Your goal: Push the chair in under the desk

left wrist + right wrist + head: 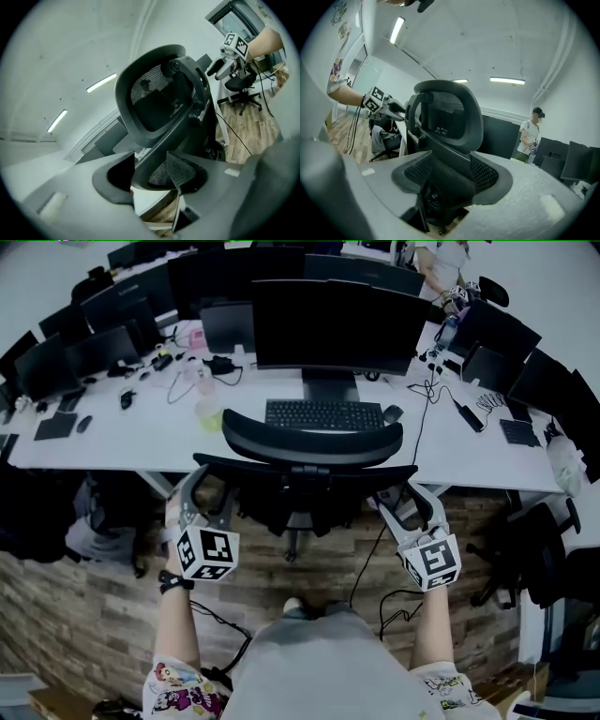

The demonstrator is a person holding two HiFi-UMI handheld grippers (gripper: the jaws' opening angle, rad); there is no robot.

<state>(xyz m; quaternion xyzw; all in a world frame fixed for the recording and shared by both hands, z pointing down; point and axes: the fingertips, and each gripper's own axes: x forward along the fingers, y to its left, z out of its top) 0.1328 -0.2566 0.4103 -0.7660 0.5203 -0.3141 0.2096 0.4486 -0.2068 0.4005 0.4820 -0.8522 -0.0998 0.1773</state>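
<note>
A black mesh office chair stands in front of the white desk, with its headrest at the desk's front edge and its seat hidden below. My left gripper holds the left end of the backrest's top frame. My right gripper holds the right end. In the left gripper view the frame and mesh fill the gap of the left gripper, touching both jaws. The right gripper view shows the backrest mesh wedged in the right gripper the same way. Both are shut on the backrest.
A large monitor and a keyboard sit on the desk behind the chair. Cables trail over the wood floor. Another black chair stands at the right. A person stands at the far desks.
</note>
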